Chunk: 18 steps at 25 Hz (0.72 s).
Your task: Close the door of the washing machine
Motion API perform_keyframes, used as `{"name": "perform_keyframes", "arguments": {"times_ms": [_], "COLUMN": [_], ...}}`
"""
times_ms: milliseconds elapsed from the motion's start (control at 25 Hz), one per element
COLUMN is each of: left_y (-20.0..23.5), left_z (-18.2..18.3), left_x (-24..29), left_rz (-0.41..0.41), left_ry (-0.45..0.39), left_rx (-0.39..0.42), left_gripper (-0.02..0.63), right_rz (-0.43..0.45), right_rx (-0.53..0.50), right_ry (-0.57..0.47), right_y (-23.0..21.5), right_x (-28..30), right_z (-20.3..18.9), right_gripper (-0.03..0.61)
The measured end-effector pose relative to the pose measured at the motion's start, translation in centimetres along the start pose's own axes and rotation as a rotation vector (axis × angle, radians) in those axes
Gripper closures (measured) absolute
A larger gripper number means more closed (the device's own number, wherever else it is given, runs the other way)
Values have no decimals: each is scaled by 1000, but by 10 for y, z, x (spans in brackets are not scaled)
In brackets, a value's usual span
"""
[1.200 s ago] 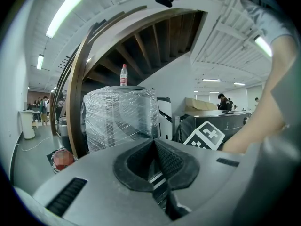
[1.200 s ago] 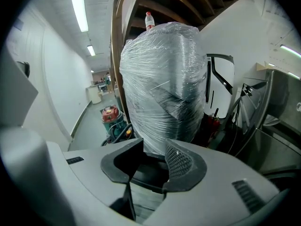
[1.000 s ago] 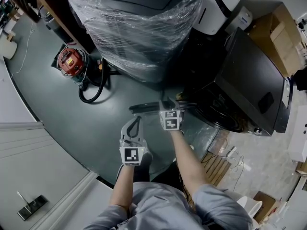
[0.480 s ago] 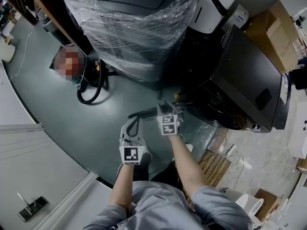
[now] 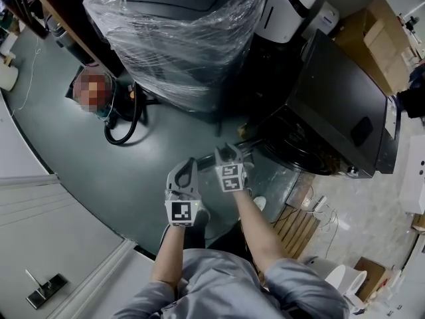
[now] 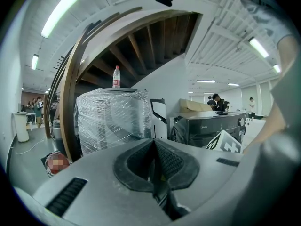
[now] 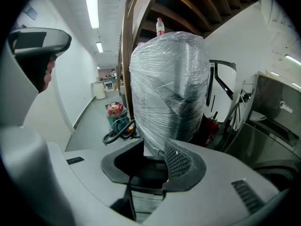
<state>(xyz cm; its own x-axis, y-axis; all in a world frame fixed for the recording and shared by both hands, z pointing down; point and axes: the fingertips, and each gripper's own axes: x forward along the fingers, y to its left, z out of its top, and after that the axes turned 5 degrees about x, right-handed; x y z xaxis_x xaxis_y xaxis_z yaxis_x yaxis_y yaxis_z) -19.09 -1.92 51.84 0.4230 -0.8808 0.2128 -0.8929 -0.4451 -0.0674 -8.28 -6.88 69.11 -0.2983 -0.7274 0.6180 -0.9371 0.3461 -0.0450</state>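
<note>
**Head view with both gripper views: geometry of the closing push.**

At left, the left gripper (image 5: 188, 165) hangs low in front of the person with its jaws pressed together and nothing between them. It points out over the floor and touches no part of the machine.

Just beside it to the right, the right gripper (image 5: 229, 153) reaches a little further forward. Its jaws stand part-way apart, and a dark flat edge fills the gap from pad to pad. This edge is judged to be the rim of the door (image 7: 143, 172), clamped at or near its free side.

Seen from above, the door runs as a thin dark band roughly across the view. It stands swung out from the cabinet, so its long axis lies crosswise to the line of the right gripper's jaws.

Further right is the black washing machine (image 5: 339, 105), with its dark drum opening (image 5: 299, 148) facing down and left, towards the person. The opening therefore lies to the right of the right gripper and slightly beyond it.

The door must swing rightward to reach its seat. The right gripper is the nearer one and already has the rim; the left one is on the far side from the opening and is judged to have no part in the push.
</note>
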Motion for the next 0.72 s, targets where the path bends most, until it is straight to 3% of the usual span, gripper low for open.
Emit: {"name": "perform_keyframes", "arguments": {"times_ms": [440,720], "left_y": [-7,-7], "left_z": [4,3], "left_x": [4,5], "left_rz": [-15,-10], "left_ry": [0,-9], "left_rx": [11,6], "left_gripper": [612,614], "right_rz": [34,25], "right_rx": [-31,-16], "right_ry": [-66,-52], "right_y": [1,-1], "right_x": [-10,-1], "right_z": [0,5], "right_gripper": [448,449]}}
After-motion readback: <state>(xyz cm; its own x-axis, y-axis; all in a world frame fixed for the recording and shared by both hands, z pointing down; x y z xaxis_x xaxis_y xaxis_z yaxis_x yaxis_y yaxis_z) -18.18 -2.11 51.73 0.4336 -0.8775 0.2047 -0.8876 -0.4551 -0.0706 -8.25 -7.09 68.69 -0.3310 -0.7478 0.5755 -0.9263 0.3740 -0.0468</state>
